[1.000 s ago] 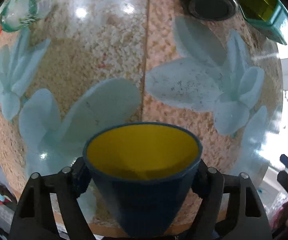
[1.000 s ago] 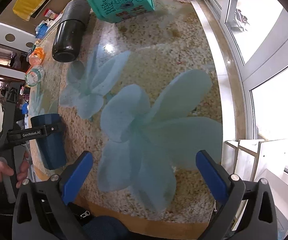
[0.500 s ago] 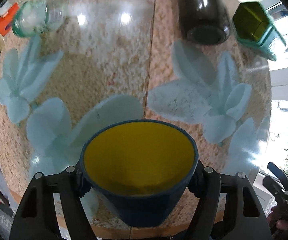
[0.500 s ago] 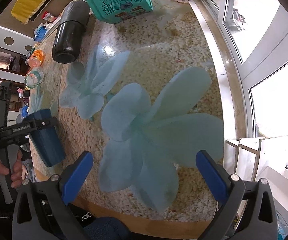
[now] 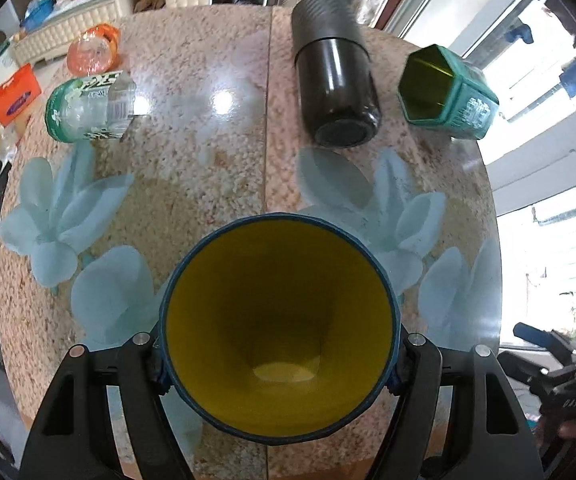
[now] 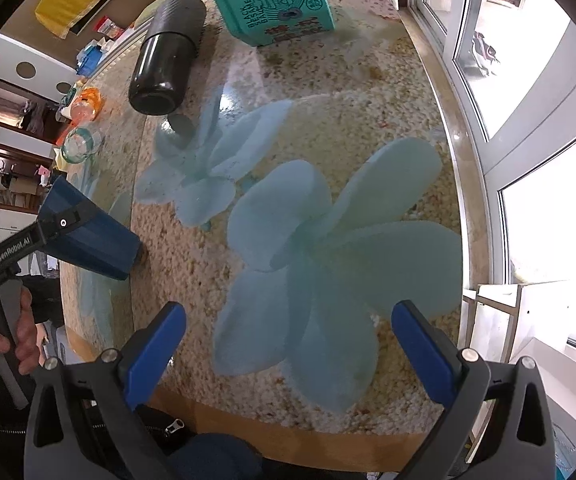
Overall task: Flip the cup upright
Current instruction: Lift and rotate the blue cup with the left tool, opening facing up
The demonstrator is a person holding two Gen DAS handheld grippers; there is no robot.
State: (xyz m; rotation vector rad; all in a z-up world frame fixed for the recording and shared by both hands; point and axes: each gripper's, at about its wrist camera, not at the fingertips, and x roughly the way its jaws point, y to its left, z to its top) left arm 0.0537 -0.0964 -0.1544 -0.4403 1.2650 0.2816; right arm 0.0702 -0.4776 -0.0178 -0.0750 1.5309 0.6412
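The cup is blue outside and yellow inside (image 5: 279,328). My left gripper (image 5: 277,364) is shut on the cup, its mouth facing the left wrist camera. In the right wrist view the cup (image 6: 87,236) is tilted, its base low near the table and its mouth up to the left, with the left gripper's finger (image 6: 53,226) clamped across it. My right gripper (image 6: 288,354) is open and empty above the table's near edge, to the right of the cup.
On the speckled table with pale blue flowers (image 6: 320,240) lie a black flask (image 5: 334,76), a teal hexagonal box (image 5: 446,88), a clear plastic bottle (image 5: 89,106) and an orange-capped bottle (image 5: 91,48). A window runs along the right (image 6: 528,80).
My left gripper has tipped the cup, so its mouth now faces the camera and more of the far table shows. The right gripper has stayed still and open.
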